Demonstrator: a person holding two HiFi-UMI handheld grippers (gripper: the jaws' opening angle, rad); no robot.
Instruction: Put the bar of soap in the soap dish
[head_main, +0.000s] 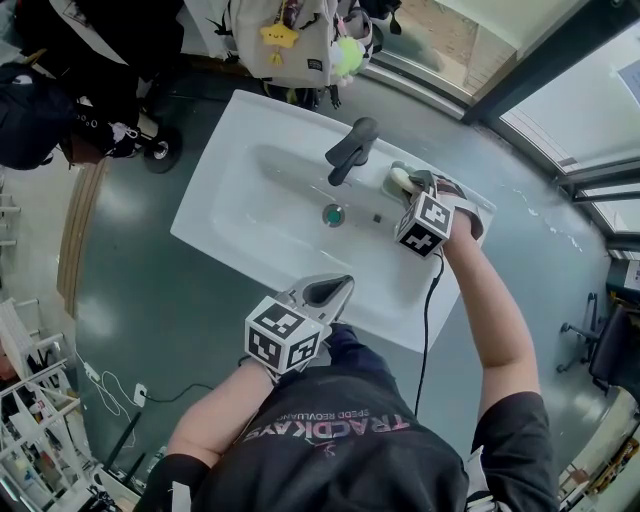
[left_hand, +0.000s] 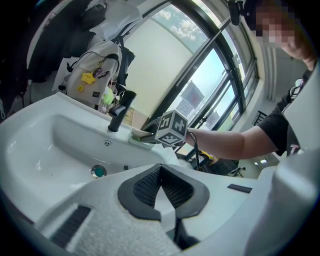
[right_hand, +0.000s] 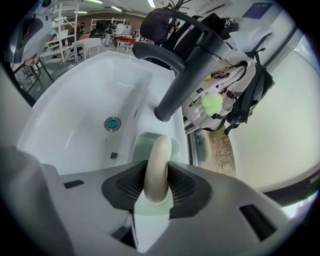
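The cream-coloured oval bar of soap (right_hand: 159, 150) sits on edge between my right gripper's (right_hand: 155, 172) two black ribbed pads, which press on its flat faces from either side. The jaws stand fairly wide because the bar fills the gap between them. The gripper points steeply down. The bar's far end hangs over the pale green, shallow plastic soap dish (right_hand: 141, 150). From my views I cannot tell whether the bar touches the dish or floats just above it.

The dish lies on the back ledge of the white ceramic sink (head_main: 240, 190), just beside the base of the dark grey lever tap (right_hand: 185, 75). The tap's spout reaches out over the bowl. Down in the bowl I see the round teal-centred drain (head_main: 333, 214), well apart from the dish.

My left gripper (left_hand: 160, 167) hovers at the front rim of the sink, far from the right one, aimed across the bowl. Its pads meet at their tips and there is nothing between them. From its camera I can see the right gripper's black-and-white marker cube (left_hand: 172, 129) above the dish.

Behind the sink a light grey backpack (head_main: 290, 40) stands, with a yellow star charm and a lime-green fuzzy ball hanging off it.
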